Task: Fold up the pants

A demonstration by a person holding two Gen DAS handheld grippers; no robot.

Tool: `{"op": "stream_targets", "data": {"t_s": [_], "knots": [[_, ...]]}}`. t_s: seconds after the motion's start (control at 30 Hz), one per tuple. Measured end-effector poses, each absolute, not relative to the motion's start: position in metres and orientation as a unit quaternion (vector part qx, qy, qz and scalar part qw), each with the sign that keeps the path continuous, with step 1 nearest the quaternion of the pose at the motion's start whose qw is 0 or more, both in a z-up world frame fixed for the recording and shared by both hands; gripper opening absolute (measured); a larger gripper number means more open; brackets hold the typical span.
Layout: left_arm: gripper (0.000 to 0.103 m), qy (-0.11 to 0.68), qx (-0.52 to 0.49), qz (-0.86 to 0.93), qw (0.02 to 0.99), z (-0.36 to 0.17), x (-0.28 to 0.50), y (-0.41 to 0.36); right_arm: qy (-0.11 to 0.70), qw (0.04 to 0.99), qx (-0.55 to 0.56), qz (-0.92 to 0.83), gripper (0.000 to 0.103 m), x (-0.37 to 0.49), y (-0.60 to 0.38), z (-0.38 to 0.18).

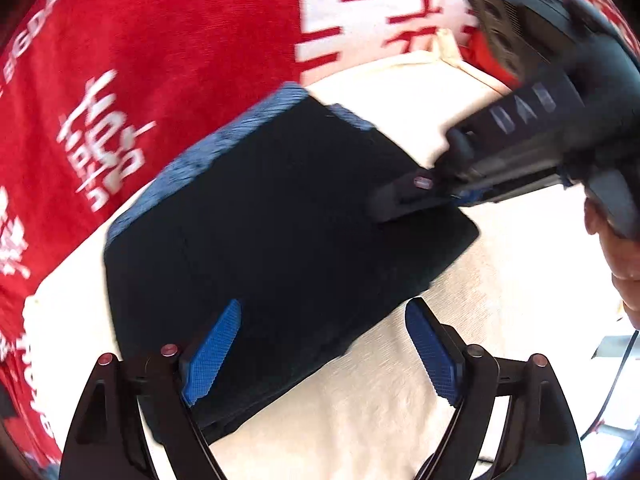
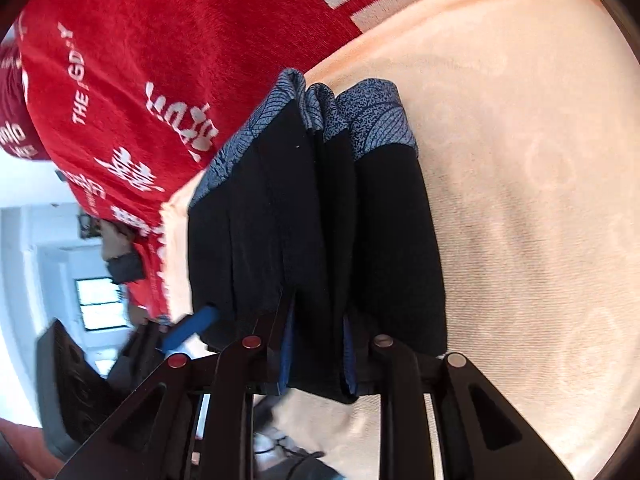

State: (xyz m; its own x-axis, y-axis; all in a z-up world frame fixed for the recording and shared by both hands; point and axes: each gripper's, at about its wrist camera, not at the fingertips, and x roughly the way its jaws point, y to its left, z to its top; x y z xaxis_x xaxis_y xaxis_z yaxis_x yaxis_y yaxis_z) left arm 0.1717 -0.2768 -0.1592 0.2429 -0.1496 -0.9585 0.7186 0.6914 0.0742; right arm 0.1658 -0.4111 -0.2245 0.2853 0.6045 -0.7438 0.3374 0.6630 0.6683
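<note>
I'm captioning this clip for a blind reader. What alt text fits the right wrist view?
The right hand-held gripper is shut on a fold of black pants with a blue-grey patterned band, lying folded on a cream cloth. A red blanket with white lettering lies beyond.

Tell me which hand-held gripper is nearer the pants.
Right. The right hand-held gripper is shut on the pants; the left hand-held gripper is open just above them.
</note>
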Motion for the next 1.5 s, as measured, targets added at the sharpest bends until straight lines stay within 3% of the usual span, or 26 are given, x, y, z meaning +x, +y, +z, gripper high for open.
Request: {"op": "stream_targets", "data": {"t_s": [0.17, 0.33, 0.4, 0.47, 0.83, 1.2, 1.23, 1.27, 1.3, 1.5], "knots": [[0.085, 0.571, 0.208, -0.251, 0.754, -0.140, 0.191, -0.240, 0.616, 0.730, 0.293, 0.051, 0.027, 0.160, -0.394, -0.210], [0.085, 0.613, 0.153, -0.188, 0.752, -0.147, 0.216, -0.196, 0.625, 0.733, 0.268, 0.024, 0.034, 0.150, -0.394, -0.204], [0.085, 0.627, 0.133, -0.170, 0.749, -0.155, 0.227, -0.182, 0.629, 0.734, 0.256, 0.010, 0.038, 0.146, -0.391, -0.200], [0.085, 0.632, 0.125, -0.158, 0.748, -0.158, 0.230, -0.172, 0.635, 0.734, 0.242, -0.005, 0.050, 0.144, -0.390, -0.201], [0.085, 0.648, 0.098, -0.157, 0.739, -0.172, 0.233, -0.151, 0.664, 0.709, 0.233, -0.046, 0.052, 0.122, -0.390, -0.197], [0.085, 0.653, 0.096, -0.148, 0.736, -0.173, 0.235, -0.143, 0.663, 0.696, 0.271, -0.058, 0.064, 0.112, -0.401, -0.196], [0.087, 0.654, 0.096, -0.148, 0.736, -0.172, 0.235, -0.142, 0.662, 0.695, 0.273, -0.058, 0.066, 0.112, -0.402, -0.195], [0.099, 0.655, 0.096, -0.147, 0.735, -0.172, 0.236, -0.142, 0.663, 0.694, 0.275, -0.057, 0.066, 0.113, -0.402, -0.195], [0.103, 0.655, 0.096, -0.145, 0.735, -0.172, 0.237, -0.141, 0.664, 0.692, 0.277, -0.056, 0.066, 0.112, -0.403, -0.196], [0.103, 0.655, 0.102, -0.151, 0.733, -0.172, 0.241, -0.139, 0.664, 0.685, 0.294, -0.057, 0.066, 0.116, -0.407, -0.201]]}}
